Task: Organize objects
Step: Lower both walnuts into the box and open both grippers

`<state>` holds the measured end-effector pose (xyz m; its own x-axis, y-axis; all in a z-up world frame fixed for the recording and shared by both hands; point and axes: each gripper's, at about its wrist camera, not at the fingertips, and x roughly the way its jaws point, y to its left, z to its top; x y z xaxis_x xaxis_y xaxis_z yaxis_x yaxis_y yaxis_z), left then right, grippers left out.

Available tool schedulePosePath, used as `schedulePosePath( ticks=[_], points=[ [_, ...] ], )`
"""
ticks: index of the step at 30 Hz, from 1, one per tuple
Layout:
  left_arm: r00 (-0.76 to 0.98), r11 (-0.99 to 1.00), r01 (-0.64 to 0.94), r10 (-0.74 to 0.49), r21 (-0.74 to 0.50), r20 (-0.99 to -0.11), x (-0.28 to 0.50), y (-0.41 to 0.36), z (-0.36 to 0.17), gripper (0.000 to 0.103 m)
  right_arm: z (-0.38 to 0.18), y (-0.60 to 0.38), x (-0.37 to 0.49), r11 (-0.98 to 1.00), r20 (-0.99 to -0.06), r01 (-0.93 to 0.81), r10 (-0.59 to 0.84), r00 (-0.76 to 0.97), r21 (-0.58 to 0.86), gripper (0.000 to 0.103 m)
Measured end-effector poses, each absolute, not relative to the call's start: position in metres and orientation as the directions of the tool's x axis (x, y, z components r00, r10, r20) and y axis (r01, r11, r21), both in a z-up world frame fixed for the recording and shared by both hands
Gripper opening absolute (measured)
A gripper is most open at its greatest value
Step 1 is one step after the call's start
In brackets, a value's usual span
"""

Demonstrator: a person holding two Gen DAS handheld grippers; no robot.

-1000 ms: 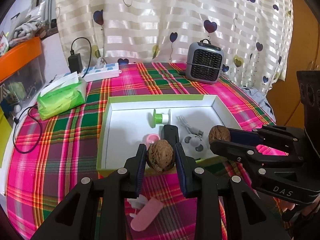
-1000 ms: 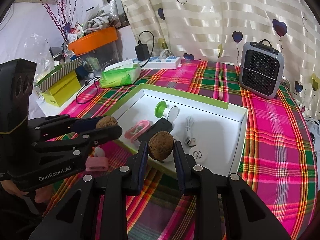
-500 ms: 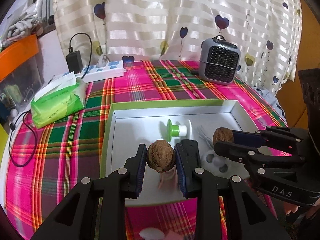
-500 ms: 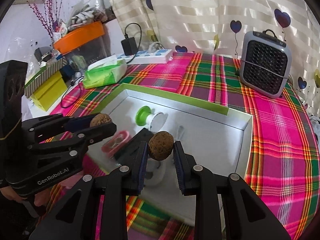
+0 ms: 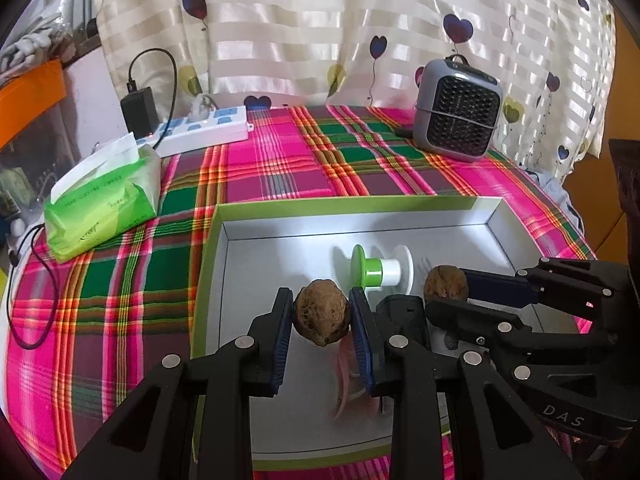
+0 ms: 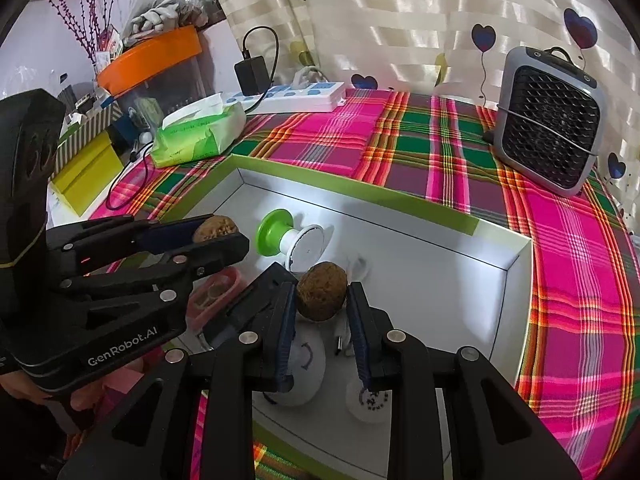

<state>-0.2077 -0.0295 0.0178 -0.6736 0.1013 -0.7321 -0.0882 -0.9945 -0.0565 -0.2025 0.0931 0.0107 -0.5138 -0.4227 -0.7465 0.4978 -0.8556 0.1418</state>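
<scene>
Left wrist view: the left gripper (image 5: 321, 316) clamps a walnut (image 5: 321, 317), now above the white tray (image 5: 496, 220) rather than its near rim; "DAS" marks the right gripper (image 5: 446, 294) alongside. A blurred pink item (image 5: 346, 376) lies beneath.

Right wrist view: the right gripper (image 6: 322, 298) pinches its own walnut (image 6: 322, 297); "GenRobot.AI" is printed on the left gripper (image 6: 218, 232), left of it.

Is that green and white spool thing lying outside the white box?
No, the green and white plastic spool lies on its side on the floor of the white cardboard box with green rim, inside its walls.
</scene>
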Motion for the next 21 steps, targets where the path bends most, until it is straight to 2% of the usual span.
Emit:
schedulePosePath(
  ticks=[4, 8, 21],
  points=[
    [-0.667, -0.993, -0.095, 0.113, -0.067, -0.736, -0.209, -0.030, 0.015, 0.027, 0.011, 0.092, -0.201, -0.858, -0.747, 0.497, -0.413, -0.520, 0.128, 0.028],
    [-0.665, -0.992, -0.099, 0.124, -0.077, -0.737, -0.208, -0.030, 0.014, 0.027, 0.014, 0.093, -0.198, -0.861, -0.741, 0.496, -0.407, -0.535, 0.115, 0.036],
    [-0.692, -0.992, -0.107, 0.118, -0.061, -0.712, -0.179, -0.026, 0.030, 0.027, 0.032, 0.105, -0.165, -0.859, -0.706, 0.500, -0.423, -0.568, 0.111, 0.036]
  ],
)
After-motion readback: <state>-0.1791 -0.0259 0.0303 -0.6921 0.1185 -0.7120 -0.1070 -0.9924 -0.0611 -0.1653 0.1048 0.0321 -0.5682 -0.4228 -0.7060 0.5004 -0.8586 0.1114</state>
